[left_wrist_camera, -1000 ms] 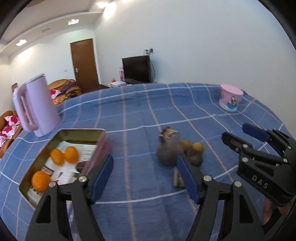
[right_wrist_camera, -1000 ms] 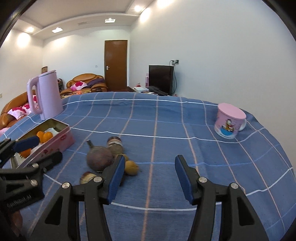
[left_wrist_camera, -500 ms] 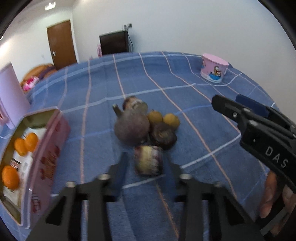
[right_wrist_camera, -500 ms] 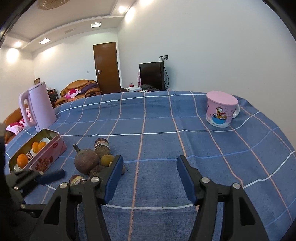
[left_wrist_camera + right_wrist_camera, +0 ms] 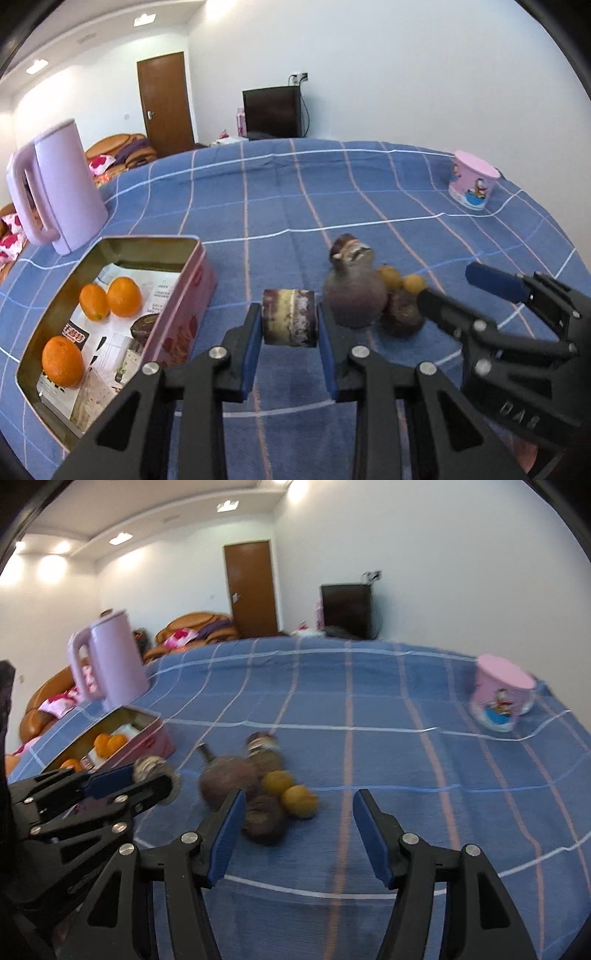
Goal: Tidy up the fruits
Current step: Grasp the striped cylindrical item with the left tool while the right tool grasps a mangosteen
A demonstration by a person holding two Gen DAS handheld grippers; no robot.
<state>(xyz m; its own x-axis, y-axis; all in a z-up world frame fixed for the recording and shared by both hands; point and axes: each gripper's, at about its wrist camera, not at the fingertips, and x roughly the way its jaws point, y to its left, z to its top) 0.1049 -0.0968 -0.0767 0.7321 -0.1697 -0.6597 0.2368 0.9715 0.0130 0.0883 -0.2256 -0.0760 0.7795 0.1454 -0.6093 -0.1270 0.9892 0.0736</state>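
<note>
My left gripper point(image 5: 290, 332) is shut on a dark halved fruit point(image 5: 290, 322) and holds it above the blue cloth, just right of the pink tin point(image 5: 199, 273). The tin holds three oranges point(image 5: 123, 296) and a dark fruit point(image 5: 143, 325). A pile stays on the cloth: a big purple fruit point(image 5: 354, 295), a dark round fruit point(image 5: 402, 314) and two yellow fruits point(image 5: 413, 282). My right gripper point(image 5: 299, 834) is open, empty, just right of the dark round fruit point(image 5: 264, 818). In the right wrist view the left gripper point(image 5: 147, 779) holds the halved fruit point(image 5: 157, 775) near the tin point(image 5: 147, 738).
A lilac kettle point(image 5: 55, 192) stands behind the tin. A pink cartoon mug point(image 5: 471, 184) sits upside down at the far right of the table. The blue checked cloth point(image 5: 295, 192) covers the table. A sofa, a door and a television stand beyond the far edge.
My left gripper has shut on the halved fruit and lifted it away from the pile toward the tin. My right gripper has moved in closer to the pile, staying open.
</note>
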